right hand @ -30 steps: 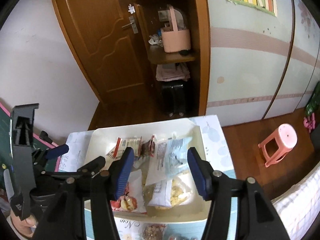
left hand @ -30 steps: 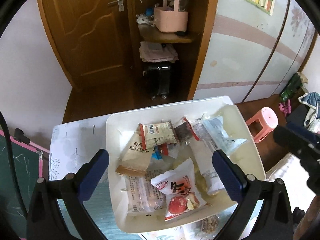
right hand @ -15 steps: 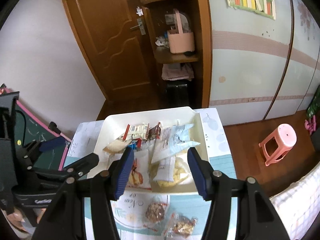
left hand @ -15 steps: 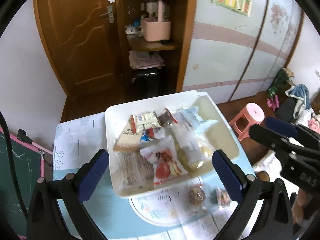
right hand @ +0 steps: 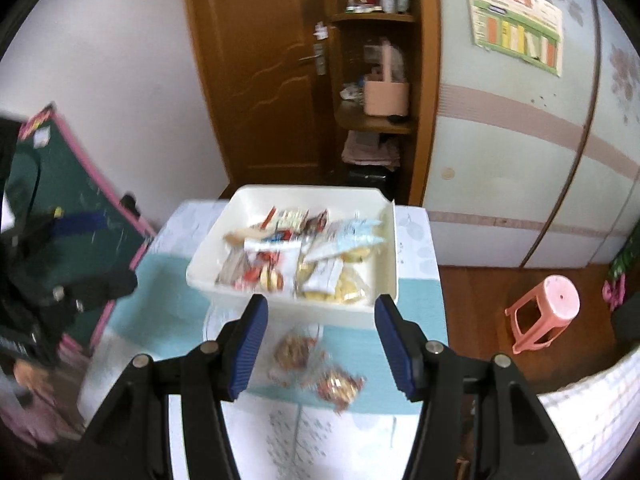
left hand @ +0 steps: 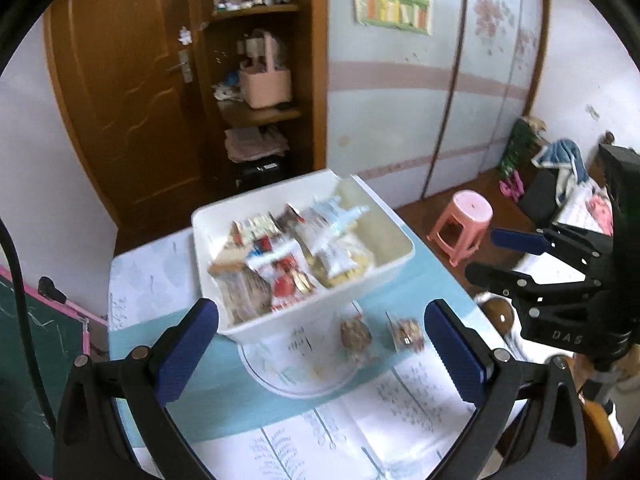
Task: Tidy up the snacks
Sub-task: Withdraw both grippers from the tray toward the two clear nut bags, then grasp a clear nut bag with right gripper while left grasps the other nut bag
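Note:
A white bin point(left hand: 384, 276) point(right hand: 280, 300) full of several snack packets point(left hand: 288, 272) point(right hand: 296, 256) stands on the table's far half. Two small clear packets of brownish snacks point(left hand: 354, 334) point(right hand: 294, 350) point(right hand: 338, 384) lie on the cloth in front of the bin. My left gripper point(left hand: 320, 344) hangs open above the table, short of the bin, with nothing between its blue pads. My right gripper point(right hand: 320, 348) is open too, above the two loose packets, and holds nothing. It also shows at the right edge of the left wrist view as the right gripper point(left hand: 496, 256).
The small table point(left hand: 168, 272) carries a teal and white printed cloth. A pink stool point(left hand: 460, 224) point(right hand: 548, 308) stands on the wooden floor to the right. A green chalkboard with a pink frame point(right hand: 80, 216) leans at the left. A wooden door and shelves are behind.
Both grippers have drawn back from the bin and risen a little. The bin now looks smaller and farther, and the two loose packets in front of it have come into view.

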A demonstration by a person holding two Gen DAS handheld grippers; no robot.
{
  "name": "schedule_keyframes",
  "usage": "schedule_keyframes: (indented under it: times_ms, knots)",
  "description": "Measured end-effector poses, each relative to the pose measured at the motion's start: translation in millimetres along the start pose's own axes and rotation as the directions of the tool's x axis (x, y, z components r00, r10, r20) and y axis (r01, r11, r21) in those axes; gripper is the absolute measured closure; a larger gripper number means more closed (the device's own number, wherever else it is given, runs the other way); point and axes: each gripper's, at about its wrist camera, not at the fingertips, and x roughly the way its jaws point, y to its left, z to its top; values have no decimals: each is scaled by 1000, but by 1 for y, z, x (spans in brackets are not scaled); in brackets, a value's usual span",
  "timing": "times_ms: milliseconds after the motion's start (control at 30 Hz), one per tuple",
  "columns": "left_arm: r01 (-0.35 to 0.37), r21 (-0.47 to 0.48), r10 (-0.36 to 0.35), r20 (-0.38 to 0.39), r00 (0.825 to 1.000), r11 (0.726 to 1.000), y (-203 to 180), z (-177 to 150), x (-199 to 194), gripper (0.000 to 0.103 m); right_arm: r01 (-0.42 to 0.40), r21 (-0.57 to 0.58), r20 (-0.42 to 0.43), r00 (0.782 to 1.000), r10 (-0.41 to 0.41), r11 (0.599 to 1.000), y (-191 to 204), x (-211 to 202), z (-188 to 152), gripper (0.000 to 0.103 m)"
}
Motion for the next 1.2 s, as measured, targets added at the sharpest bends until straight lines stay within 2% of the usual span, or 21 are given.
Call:
schedule_keyframes:
  times_ms: [133,200,267,467,533,633,733,800,867,900,933,1033,1200]
  knots:
    - [61,8,-61,-72,996,998,-14,-20,25,0,-7,-63,-26,1000,5,998,-4,12,-31,46]
    - [67,12,-66,-107,992,998,-20,-30,44,1,-15,-75,-51,999,11,997,-8,22,-46,46]
    - [78,6,-77,-151,986,997,-23,-38,67,6,-23,-91,-79,997,16,996,-11,37,-60,46]
    - [85,-54,-97,-294,951,995,-18,-62,143,25,-29,-162,-162,987,2,986,-6,89,-96,46]
    - [90,-93,-116,-343,932,992,-10,-68,168,26,-36,-203,-189,982,-3,979,0,110,-106,46]
    - [94,-137,-140,-382,913,986,-1,-76,191,26,-25,-246,-210,977,-28,969,7,132,-118,46]
    - [93,-169,-155,-399,904,981,7,-80,207,26,-3,-284,-208,976,-59,959,13,153,-123,46]
    - [93,-186,-162,-401,902,978,9,-81,214,26,21,-303,-175,981,-78,953,14,159,-124,46]
    - [99,-204,-175,-398,900,974,10,-82,220,26,14,-281,-161,985,-61,960,10,161,-122,49]
    - [101,-212,-181,-397,900,972,9,-83,223,26,13,-258,-155,986,-54,966,5,162,-120,57]
    - [105,-222,-188,-395,899,969,8,-84,227,26,-1,-228,-159,987,-36,974,0,162,-119,61]
    - [100,-247,-193,-388,901,964,3,-85,236,26,-53,-71,-158,987,41,996,-21,159,-117,62]
    - [70,-265,-168,-367,915,962,-10,-84,246,31,-52,127,-148,986,71,991,-40,150,-124,62]
